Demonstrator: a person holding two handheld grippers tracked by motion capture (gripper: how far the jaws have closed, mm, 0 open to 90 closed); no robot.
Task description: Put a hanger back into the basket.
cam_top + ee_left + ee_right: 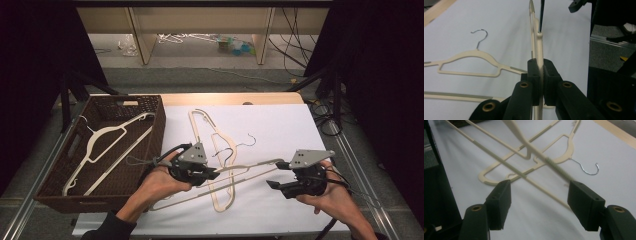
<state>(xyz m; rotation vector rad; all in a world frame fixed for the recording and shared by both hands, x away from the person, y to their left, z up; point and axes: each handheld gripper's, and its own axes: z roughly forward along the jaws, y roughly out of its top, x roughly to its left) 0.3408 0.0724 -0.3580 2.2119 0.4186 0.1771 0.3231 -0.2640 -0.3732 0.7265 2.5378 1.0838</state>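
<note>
Now cream hanger (pixel 240 172) lifted over the white table sheet (pixel 280 125), pinched in the pressed-together left gripper (pixel 541 82); right gripper (pixel 539 202) spread wide beside its far end; second hanger (pixel 212 137) flat beneath; wicker basket (pixel 155 130) at left.

Cream hangers (pixel 220 150), brown wicker basket (pixel 157 131), white sheet (pixel 280 130)
</note>
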